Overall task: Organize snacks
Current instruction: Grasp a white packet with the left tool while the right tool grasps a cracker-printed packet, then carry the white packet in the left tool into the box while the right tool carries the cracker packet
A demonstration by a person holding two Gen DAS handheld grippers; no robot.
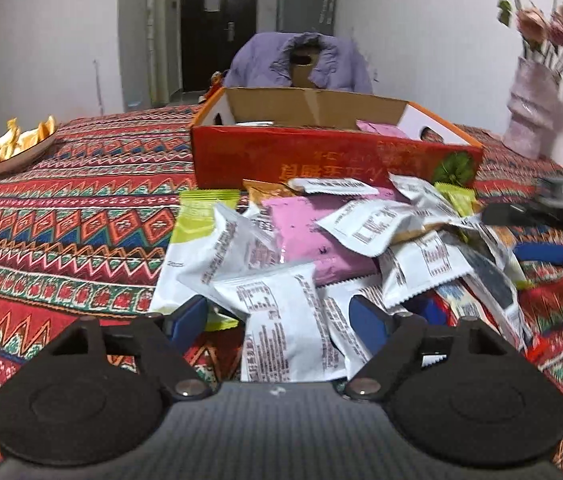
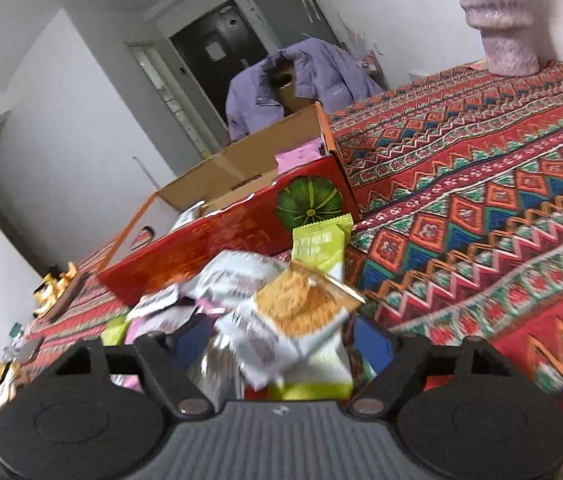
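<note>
Snack packets (image 1: 321, 248) lie in a loose heap on the bench (image 1: 61, 208), which carries a red zigzag-patterned cloth; the heap sits just in front of the red cardboard box (image 1: 333, 156) and touches its front wall. Mostly white wrappers with printed backs, one pink packet (image 1: 305, 236) in the middle, green-and-white packets at the left and right edges of the heap. Box is open on top, with a pink packet and something pale inside. Left gripper (image 1: 281, 320) is low over the near edge of the heap, partly open, blue pads on either side of a white packet (image 1: 281, 320); pads look clear of it, no pinch visible. Right gripper (image 2: 277, 344) is in the heap from the other side, view tilted and blurred, partly open, with an orange-printed packet (image 2: 301, 304) and white wrappers between the fingers; cannot tell if the pads press on anything. In the left view the right gripper shows as a dark blurred shape at the right edge. Green packet (image 2: 321, 244) leans against the box front beside the printed green pumpkin. Plate of orange peel (image 1: 17, 148) far left on the bench, well apart from the heap. Pink vase (image 1: 533, 108) with flowers at the far right. Purple jacket (image 1: 301, 60) hangs on a chair behind the box.
</note>
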